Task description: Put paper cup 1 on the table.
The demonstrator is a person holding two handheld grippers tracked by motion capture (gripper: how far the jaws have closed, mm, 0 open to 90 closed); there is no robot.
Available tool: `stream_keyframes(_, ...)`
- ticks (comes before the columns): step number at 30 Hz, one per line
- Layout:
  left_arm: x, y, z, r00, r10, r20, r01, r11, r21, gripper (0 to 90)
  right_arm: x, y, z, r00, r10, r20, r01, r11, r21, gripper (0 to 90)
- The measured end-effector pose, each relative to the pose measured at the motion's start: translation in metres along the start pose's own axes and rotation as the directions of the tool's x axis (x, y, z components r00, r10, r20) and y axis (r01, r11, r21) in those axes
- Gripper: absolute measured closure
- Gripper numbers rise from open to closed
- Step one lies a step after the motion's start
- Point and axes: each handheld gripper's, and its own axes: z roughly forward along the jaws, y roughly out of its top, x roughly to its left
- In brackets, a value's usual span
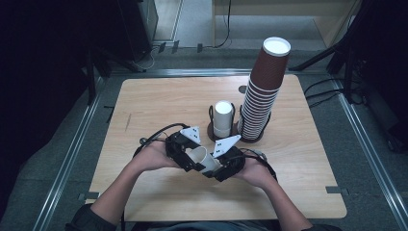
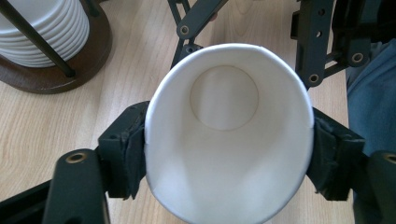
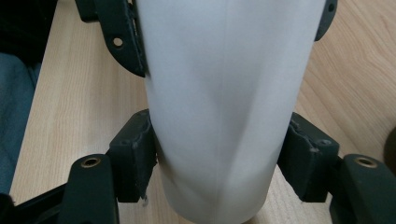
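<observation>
cup (image 1: 201, 158): white paper cup, held lying on its side just above the table's near middle, between the two grippers; its mouth faces the left gripper, its base the right.
left gripper (image 1: 185, 155): pads (image 2: 125, 154) sit against the cup's rim on both sides; in the left gripper view the mouth (image 2: 228, 135) is squeezed to an oval, so the jaws are gripping the cup near its open end.
right gripper (image 1: 222, 166): pads (image 3: 135, 158) press on the cup's wall (image 3: 224, 116) from both sides near its narrow end; a faint crease runs in the paper there, so this pair grips it too.
why held so: both pairs clamp one cup, which looks like a handover or a pull to part nested cups; I cannot tell which.
white stack (image 1: 223, 118): short pile of upturned white cups in a dark wire holder (image 1: 212, 129), just beyond the grippers; likely where the held cup belongs.
brown stack (image 1: 262, 91): tall leaning pile of brown cups in a second holder, touching or just beside the white one, on its right.
table (image 1: 144, 106): light wood, bare on its left half.
in the way: nothing lies between the cup and the white stack; the leaning brown stack stands close enough to be knocked by the right gripper.
</observation>
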Motion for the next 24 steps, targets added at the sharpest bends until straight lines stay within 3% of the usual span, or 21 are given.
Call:
stream_keyframes(11, 0.003, -0.003, -0.007, 0.9996, -0.012, -0.024, 0.01, 0.9981, -0.06, 13.3, -0.004, -0.002, -0.009, 0.9996, 0.013, 0.025, -0.012, 1.0, -0.018, 33.8)
stream_keyframes(24, 0.007, -0.011, -0.017, 0.9979, -0.04, -0.05, 0.034, 0.9924, -0.118, 12.2, -0.011, -0.005, -0.025, 0.9971, 0.047, 0.059, -0.043, 0.996, -0.075, 33.7)
